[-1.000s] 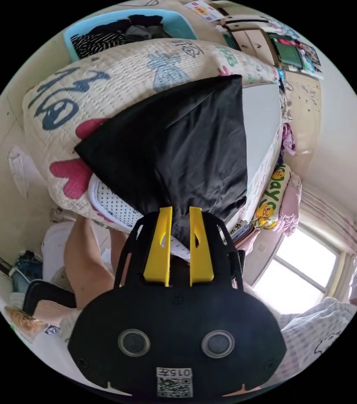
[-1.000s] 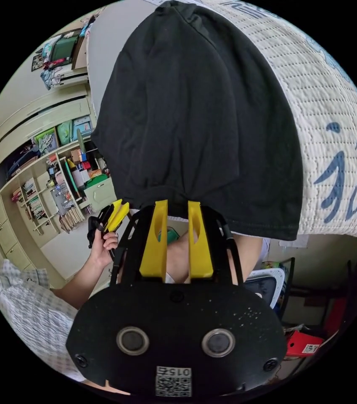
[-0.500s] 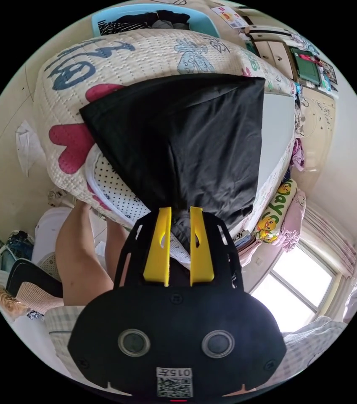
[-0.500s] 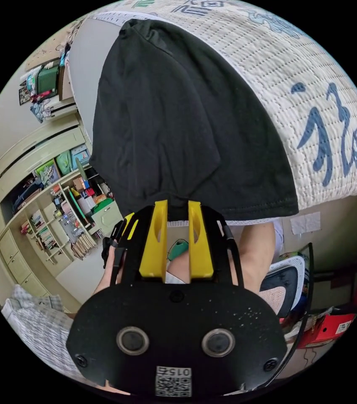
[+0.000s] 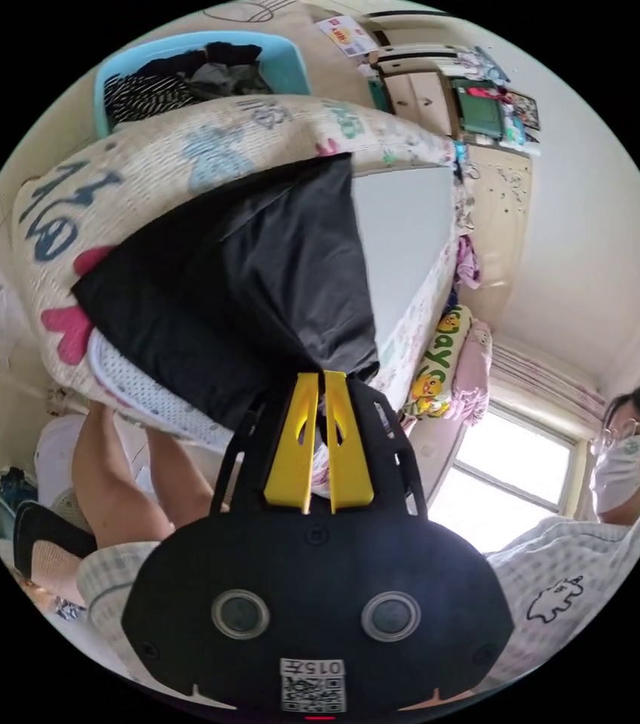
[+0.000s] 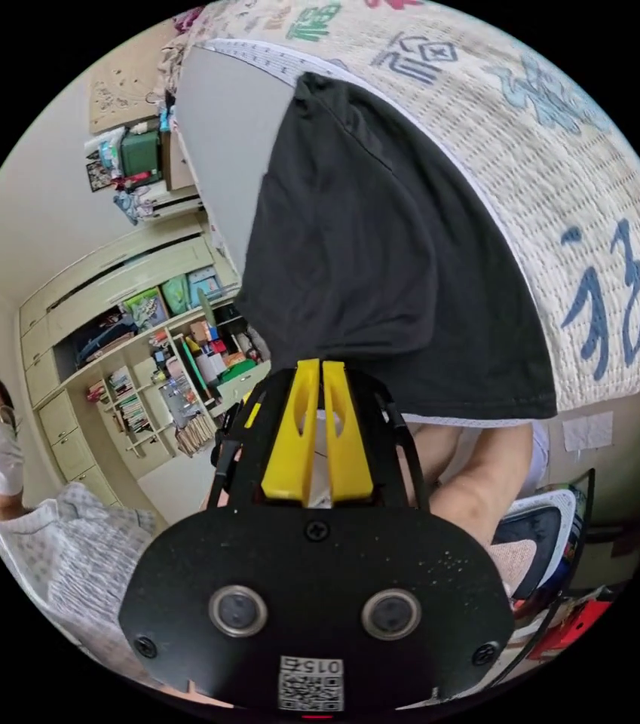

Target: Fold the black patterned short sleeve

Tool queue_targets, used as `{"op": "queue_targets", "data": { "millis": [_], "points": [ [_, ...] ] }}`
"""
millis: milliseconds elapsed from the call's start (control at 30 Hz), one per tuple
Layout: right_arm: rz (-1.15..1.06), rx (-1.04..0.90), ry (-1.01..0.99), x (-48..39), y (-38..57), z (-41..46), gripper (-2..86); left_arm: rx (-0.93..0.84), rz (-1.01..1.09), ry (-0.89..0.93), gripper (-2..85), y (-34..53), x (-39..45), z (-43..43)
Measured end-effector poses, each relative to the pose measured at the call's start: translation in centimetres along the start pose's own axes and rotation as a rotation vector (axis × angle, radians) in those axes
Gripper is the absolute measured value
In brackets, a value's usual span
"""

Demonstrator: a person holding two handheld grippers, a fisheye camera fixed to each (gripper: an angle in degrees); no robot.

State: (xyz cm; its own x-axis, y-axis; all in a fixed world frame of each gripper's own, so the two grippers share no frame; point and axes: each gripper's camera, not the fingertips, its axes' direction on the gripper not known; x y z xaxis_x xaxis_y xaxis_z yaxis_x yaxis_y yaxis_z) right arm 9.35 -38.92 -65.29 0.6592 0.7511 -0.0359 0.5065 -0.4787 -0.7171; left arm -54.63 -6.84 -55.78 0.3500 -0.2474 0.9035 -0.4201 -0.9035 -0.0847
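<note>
Black short sleeve (image 5: 259,279) lies spread on the quilted bed cover (image 6: 561,211), its near edge hanging past the bed's side. Left gripper (image 5: 323,377) has its yellow fingers (image 5: 293,445) clenched on a bunched corner of the cloth. Right gripper (image 6: 321,367) likewise pinches the hem, fingers (image 6: 350,445) pressed together. A blue basket (image 5: 282,64) of clothes sits beyond the bed.

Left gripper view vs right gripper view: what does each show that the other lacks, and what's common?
Left gripper view has a blue laundry basket, a bright window and a yellow-print pillow. Right gripper view has open cluttered shelves and a red box. Common to them: the black shirt draped over the quilted mat, and yellow jaws closed at its hem.
</note>
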Motion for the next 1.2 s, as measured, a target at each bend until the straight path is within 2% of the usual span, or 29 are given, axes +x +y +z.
{"op": "queue_targets", "data": {
  "millis": [167, 267, 333, 400, 467, 500, 600, 667, 767, 933, 1200],
  "points": [
    [-0.18, 0.115, -0.089, -9.6, -5.7, -5.7, -0.1, 0.057, 0.273, 0.186, -0.2, -6.6, 10.1, 2.1],
    [-0.345, 0.221, -0.06, -18.0, -13.4, -8.1, -0.1, 0.116, 0.451, 0.271, 0.3, -13.2, 17.1, 6.2],
    [-0.448, 0.348, 0.027, -24.6, -19.8, -9.1, 0.2, 0.175, 0.546, 0.272, 1.0, -17.1, 20.8, 9.1],
    [-0.455, 0.404, 0.058, -28.0, -23.9, -9.5, 0.6, 0.162, 0.527, 0.344, 2.6, -21.0, 22.8, 12.2],
    [-0.461, 0.343, 0.078, -30.3, -26.4, -10.2, 1.4, 0.144, 0.46, 0.399, 4.5, -23.0, 23.8, 14.3],
    [-0.536, 0.323, 0.089, -31.5, -26.1, -11.1, 1.9, 0.142, 0.482, 0.39, 4.7, -22.9, 24.1, 14.3],
    [-0.674, 0.251, 0.277, -32.1, -23.0, -12.0, 3.7, 0.077, 0.644, 0.169, 5.1, -20.2, 24.9, 14.2],
    [-0.686, 0.183, 0.398, -31.0, -21.4, -11.3, 5.2, 0.022, 0.717, -0.096, 5.5, -17.4, 23.6, 15.0],
    [-0.71, 0.046, 0.53, -29.8, -20.7, -8.5, 9.2, -0.07, 0.796, -0.325, 6.9, -15.3, 22.4, 18.0],
    [-0.868, -0.127, 0.746, -32.4, -21.4, -2.5, 11.0, -0.308, 0.911, -0.515, 10.0, -14.1, 22.8, 26.1],
    [-0.976, -0.207, 0.948, -35.4, -22.4, -2.4, 7.2, -0.315, 1.1, -0.712, 8.4, -12.5, 25.0, 31.8]
  ]
}}
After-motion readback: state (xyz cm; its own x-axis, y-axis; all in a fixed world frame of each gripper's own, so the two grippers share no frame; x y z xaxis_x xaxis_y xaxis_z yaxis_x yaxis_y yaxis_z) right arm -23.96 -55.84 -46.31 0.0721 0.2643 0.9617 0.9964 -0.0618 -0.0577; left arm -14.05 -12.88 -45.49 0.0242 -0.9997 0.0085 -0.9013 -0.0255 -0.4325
